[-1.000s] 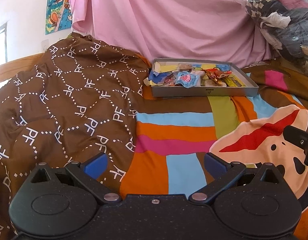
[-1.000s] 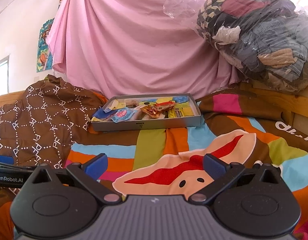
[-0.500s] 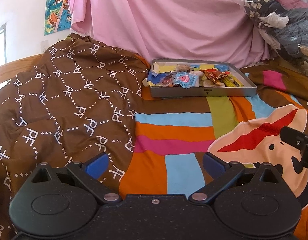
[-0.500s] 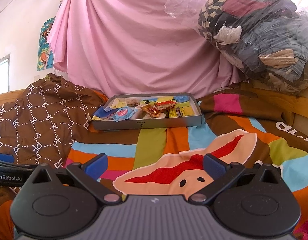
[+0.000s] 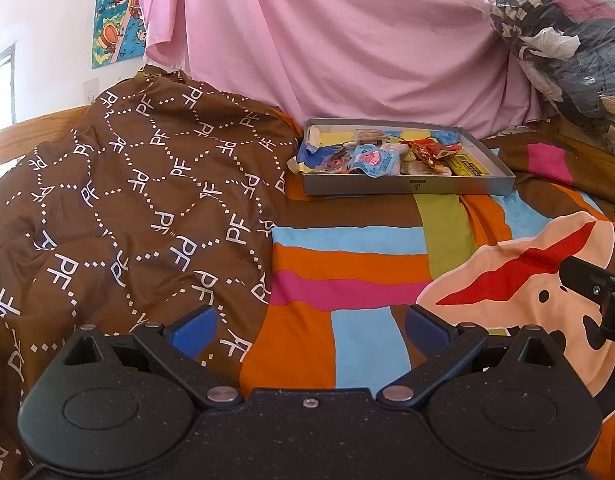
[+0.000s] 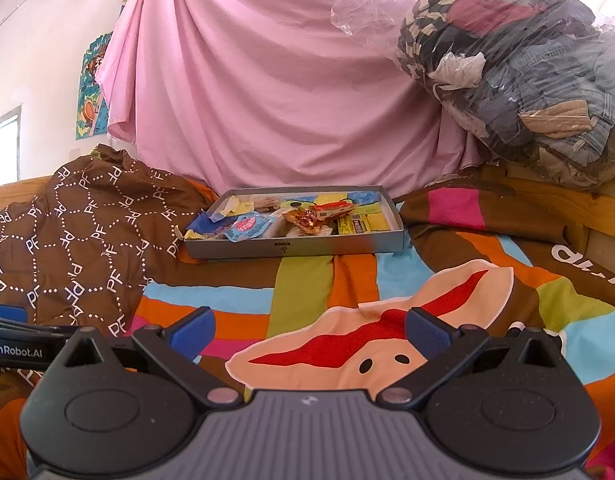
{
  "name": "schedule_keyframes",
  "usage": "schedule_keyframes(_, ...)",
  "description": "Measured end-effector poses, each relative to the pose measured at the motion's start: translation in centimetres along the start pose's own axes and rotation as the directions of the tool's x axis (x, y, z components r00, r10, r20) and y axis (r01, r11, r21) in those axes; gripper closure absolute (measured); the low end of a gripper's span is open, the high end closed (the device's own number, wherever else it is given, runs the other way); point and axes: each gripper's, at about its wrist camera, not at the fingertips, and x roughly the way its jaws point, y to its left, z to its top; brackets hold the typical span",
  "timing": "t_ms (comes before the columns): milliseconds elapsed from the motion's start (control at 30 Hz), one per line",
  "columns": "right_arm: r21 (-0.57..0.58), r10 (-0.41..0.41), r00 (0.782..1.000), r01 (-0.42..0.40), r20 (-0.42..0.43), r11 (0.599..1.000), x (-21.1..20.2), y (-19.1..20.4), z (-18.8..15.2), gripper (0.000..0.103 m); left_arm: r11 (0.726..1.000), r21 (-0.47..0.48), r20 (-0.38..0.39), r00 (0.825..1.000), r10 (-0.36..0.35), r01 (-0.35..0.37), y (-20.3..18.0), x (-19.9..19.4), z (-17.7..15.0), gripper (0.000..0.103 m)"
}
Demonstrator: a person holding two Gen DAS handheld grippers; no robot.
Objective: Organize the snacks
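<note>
While both the left gripper (image 5: 309,330) and the right gripper (image 6: 309,330) hover wide open and empty, the snack tray (image 6: 303,247) lies far ahead on the bed (image 6: 307,292), long side crosswise, roughly straight ahead of the right one.

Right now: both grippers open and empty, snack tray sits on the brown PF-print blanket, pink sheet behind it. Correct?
Not quite. The snack tray sits on the striped multicolour bedspread; the brown PF-print blanket lies to its left, as the right wrist view shows. The rest holds: left gripper and right gripper are open and empty, with the pink sheet behind the tray.
</note>
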Motion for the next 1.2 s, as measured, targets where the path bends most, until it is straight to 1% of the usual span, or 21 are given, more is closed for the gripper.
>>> schedule_keyframes(267, -0.017, 0.004, 1.0, -0.003, 0.01, 1.0, -0.13, 0.2, 0.01, 0.0, 1.0, -0.008, -0.001, 1.0, 0.004, -0.004, 0.12, 0.01, -0.02, 0.003)
schedule_keyframes(533, -0.034, -0.002, 1.0, 0.003, 0.018, 0.999, -0.17, 0.3, 0.05, 0.0, 0.999, -0.031, -0.02, 1.0, -0.019, 0.018, 0.5, 0.06, 0.24, 0.004)
schedule_keyframes(1200, -0.042, 0.0, 1.0, 0.001, 0.027, 0.999, -0.28, 0.33, 0.07, 0.0, 0.999, -0.039, -0.026, 1.0, -0.014, 0.013, 0.56, 0.14, 0.27, 0.004)
